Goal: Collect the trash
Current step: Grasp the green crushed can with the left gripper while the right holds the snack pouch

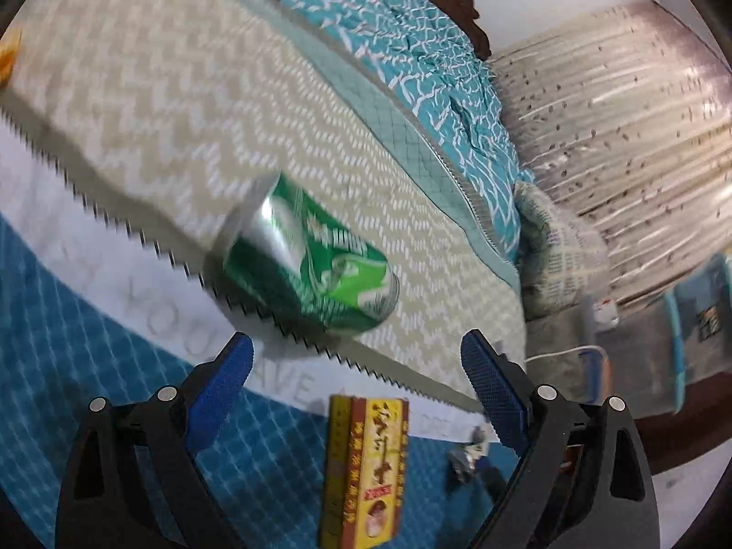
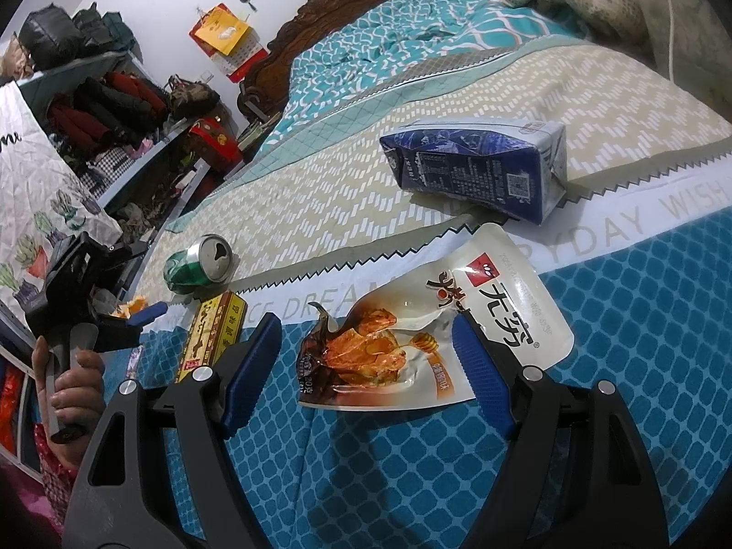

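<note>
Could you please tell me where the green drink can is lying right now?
The green can lies on its side on the beige zigzag bedspread, left in the right wrist view, just above the yellow box.

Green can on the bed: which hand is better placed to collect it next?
Left. The left tool is open with the green can lying just ahead between its fingers. The right tool is open over the snack pouch, with the can farther off.

A dented green soda can (image 1: 311,256) lies on its side beyond the left jaws. A yellow-red box (image 1: 363,471) lies between them. A torn snack pouch (image 2: 434,320) lies flat between the right jaws, a crushed blue carton (image 2: 480,164) beyond.
</note>
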A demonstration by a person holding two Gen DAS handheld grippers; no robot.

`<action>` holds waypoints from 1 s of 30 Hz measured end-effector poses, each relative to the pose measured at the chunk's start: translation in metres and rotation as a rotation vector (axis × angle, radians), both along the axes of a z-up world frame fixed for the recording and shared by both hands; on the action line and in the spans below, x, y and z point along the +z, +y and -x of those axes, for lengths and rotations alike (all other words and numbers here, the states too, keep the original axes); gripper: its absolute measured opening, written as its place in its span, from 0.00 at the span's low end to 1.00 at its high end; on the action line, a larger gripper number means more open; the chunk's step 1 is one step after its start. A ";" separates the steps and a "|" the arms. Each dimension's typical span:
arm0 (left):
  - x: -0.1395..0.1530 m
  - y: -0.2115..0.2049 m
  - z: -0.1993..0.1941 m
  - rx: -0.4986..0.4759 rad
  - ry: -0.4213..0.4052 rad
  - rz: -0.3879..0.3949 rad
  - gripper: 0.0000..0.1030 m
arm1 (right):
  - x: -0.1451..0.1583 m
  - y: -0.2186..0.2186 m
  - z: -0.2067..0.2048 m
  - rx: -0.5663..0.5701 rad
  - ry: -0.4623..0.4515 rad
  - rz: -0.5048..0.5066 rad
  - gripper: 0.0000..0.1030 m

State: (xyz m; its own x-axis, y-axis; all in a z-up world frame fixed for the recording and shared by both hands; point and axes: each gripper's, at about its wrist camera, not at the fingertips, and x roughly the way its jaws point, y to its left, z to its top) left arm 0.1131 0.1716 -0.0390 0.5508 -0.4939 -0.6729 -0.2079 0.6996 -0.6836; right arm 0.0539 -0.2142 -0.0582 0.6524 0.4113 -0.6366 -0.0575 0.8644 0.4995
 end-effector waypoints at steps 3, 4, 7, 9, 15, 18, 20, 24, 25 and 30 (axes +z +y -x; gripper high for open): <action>-0.010 -0.001 -0.009 0.004 0.030 0.060 0.85 | 0.001 0.004 -0.001 0.013 -0.004 0.029 0.75; -0.013 -0.001 -0.014 0.012 0.037 0.089 0.85 | 0.002 0.006 -0.001 0.015 -0.007 0.037 0.75; -0.020 -0.001 -0.031 0.043 0.047 0.127 0.83 | 0.003 0.008 -0.001 0.017 -0.014 0.059 0.75; -0.028 0.000 -0.042 0.063 0.066 0.158 0.60 | 0.003 0.008 -0.001 0.017 -0.016 0.064 0.75; -0.035 -0.001 -0.043 0.054 0.067 0.167 0.45 | 0.004 0.009 0.000 0.018 -0.024 0.069 0.75; -0.018 0.001 -0.029 0.016 0.001 0.181 0.45 | 0.004 0.009 -0.001 0.017 -0.021 0.074 0.75; -0.001 0.003 -0.018 -0.005 -0.064 0.175 0.45 | 0.004 0.010 -0.001 0.013 -0.020 0.080 0.75; 0.034 -0.007 0.006 -0.091 -0.172 0.139 0.45 | 0.003 -0.001 0.001 -0.016 -0.002 0.053 0.75; 0.040 -0.013 0.011 -0.114 -0.186 0.125 0.45 | 0.003 -0.007 0.002 -0.026 0.002 0.023 0.75; 0.051 -0.053 0.031 -0.261 -0.232 0.079 0.45 | 0.000 -0.042 0.009 -0.095 0.027 -0.071 0.75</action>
State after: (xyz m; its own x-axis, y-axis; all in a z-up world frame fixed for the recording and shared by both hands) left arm 0.0825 0.1190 0.0120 0.5325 -0.6837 -0.4990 0.1382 0.6518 -0.7456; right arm 0.0448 -0.2562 -0.0578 0.6737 0.3931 -0.6257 0.0373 0.8276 0.5601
